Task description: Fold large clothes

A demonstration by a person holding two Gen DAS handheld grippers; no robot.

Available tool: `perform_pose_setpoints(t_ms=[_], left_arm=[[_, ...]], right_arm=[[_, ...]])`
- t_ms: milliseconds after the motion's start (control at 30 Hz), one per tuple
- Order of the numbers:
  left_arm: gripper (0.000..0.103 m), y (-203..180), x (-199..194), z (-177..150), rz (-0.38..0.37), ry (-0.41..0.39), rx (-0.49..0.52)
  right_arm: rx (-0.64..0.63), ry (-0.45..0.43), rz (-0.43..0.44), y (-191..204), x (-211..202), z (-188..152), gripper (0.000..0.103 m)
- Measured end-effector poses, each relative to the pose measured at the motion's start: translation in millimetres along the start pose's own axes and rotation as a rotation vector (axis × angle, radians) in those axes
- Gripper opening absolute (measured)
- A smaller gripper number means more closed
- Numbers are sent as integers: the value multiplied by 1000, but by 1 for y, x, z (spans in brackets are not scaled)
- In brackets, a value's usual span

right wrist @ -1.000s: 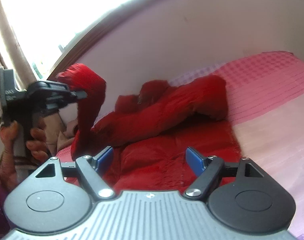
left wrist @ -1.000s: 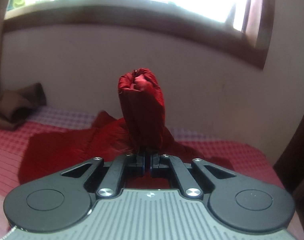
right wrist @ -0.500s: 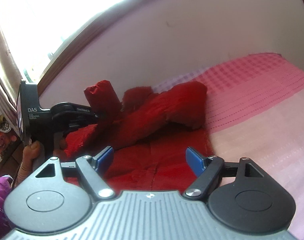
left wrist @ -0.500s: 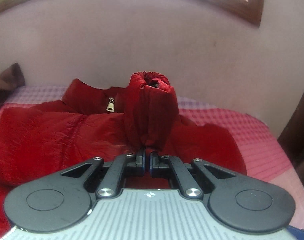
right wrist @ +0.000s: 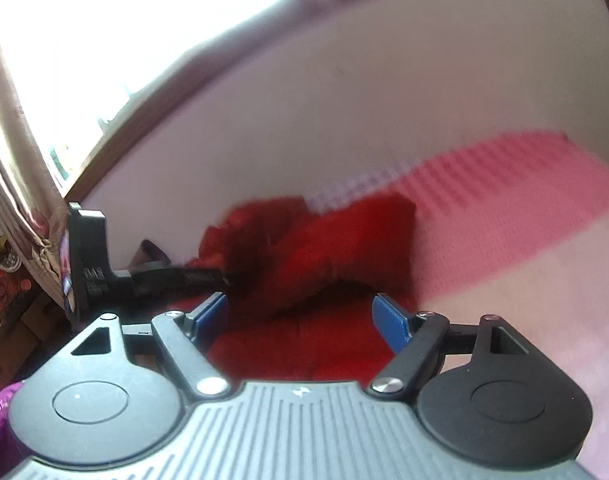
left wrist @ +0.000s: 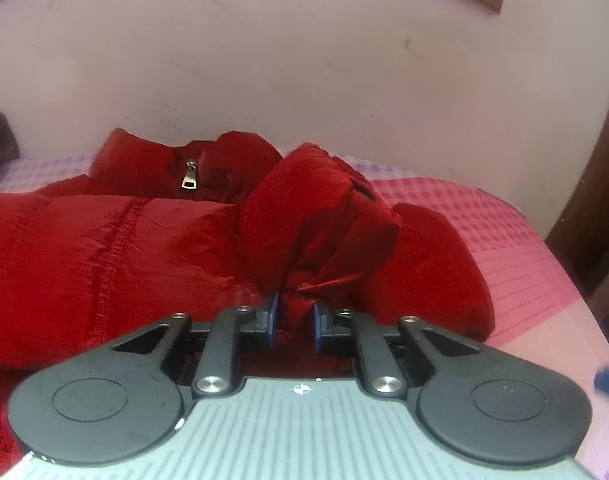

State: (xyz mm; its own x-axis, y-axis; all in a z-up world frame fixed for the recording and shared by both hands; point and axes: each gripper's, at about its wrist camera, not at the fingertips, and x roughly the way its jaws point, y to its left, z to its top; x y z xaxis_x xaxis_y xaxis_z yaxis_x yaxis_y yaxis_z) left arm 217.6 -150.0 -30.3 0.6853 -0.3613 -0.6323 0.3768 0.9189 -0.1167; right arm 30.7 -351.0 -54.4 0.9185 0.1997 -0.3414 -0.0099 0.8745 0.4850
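A red puffer jacket point(left wrist: 104, 240) lies on the pink checked bed point(left wrist: 504, 240), collar and zipper pull point(left wrist: 189, 179) toward the wall. My left gripper point(left wrist: 294, 320) is low over the jacket; its jaws stand slightly parted with the bunched sleeve point(left wrist: 316, 216) still between them. The sleeve is laid over the jacket's body. In the right wrist view the jacket point(right wrist: 344, 248) is blurred, and my right gripper point(right wrist: 302, 320) is open and empty above its near part. The left gripper point(right wrist: 144, 280) shows there at the left.
A pale wall runs behind the bed, with a wooden window frame point(right wrist: 136, 120) and a curtain point(right wrist: 8, 160) at the left. A brown cloth point(left wrist: 0, 136) lies at the bed's far left. Dark wooden furniture point(left wrist: 592, 200) stands at the right.
My left gripper has brought the raised sleeve down onto the jacket, and its jaws have parted a little. The right gripper has stayed open and shifted slightly.
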Motion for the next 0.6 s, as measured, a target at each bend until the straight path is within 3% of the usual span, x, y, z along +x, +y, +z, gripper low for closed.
perform_pose_setpoints(t_ms=[100,167,233,267,333,500,600], left_arm=[[36,1,-5,-2,-36,-10,3],[56,3,-11,-3,-61,-22,-10],[66,4,-22,-6,-78,-48,-4],[72,2,-29,-6,-68,-61,20],[74,3,-41,-8,-40,-73,51],[72,34,-64,-7,55,-99,50],[65,61,-63,-4,148,-89,39]], right_arm=[[-55,-16,8,12,12,14,79],[-74,-20,27,19,25,24,69],[-105,-9,25,29,41,37,47],[-120,-2,28,34,49,42,43],[-161,20,31,46,68,50,35],[-255,103,-4,67,115,47,34],[-298,166,-51,65,142,35,29]])
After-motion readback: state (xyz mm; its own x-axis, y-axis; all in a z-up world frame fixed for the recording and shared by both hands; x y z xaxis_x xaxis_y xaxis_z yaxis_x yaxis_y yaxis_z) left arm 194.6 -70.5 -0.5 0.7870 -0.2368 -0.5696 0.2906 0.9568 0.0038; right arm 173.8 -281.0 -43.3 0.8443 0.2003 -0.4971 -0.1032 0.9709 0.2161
